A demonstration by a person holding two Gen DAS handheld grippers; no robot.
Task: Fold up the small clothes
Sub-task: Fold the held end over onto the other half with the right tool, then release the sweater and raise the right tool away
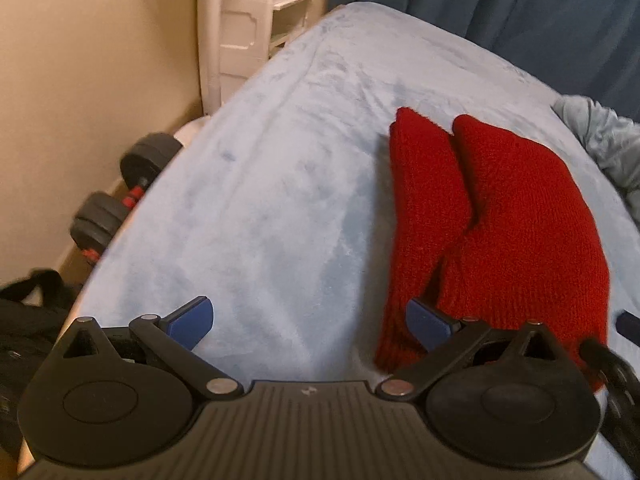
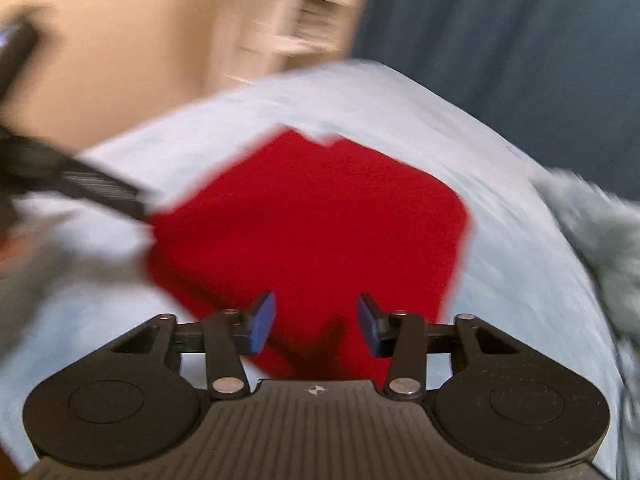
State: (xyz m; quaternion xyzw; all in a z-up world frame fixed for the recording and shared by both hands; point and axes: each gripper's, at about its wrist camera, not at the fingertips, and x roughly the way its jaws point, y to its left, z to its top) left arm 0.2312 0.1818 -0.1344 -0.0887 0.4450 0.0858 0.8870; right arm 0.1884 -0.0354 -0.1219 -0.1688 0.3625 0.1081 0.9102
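Observation:
A red knitted garment (image 1: 492,220) lies folded on the light blue blanket (image 1: 280,184), to the right in the left wrist view. My left gripper (image 1: 310,322) is open and empty, its right finger just at the garment's near left edge. In the blurred right wrist view the red garment (image 2: 312,216) fills the middle. My right gripper (image 2: 316,322) is open, hovering over the garment's near edge, with nothing between its fingers. The left gripper's body shows there at the left (image 2: 92,188).
Black dumbbells (image 1: 120,196) and a black bag (image 1: 28,312) lie on the floor left of the bed. A white shelf unit (image 1: 256,12) stands by the wall. Dark blue curtains (image 1: 520,8) hang behind. A grey-blue pile of cloth (image 1: 608,148) lies at the right.

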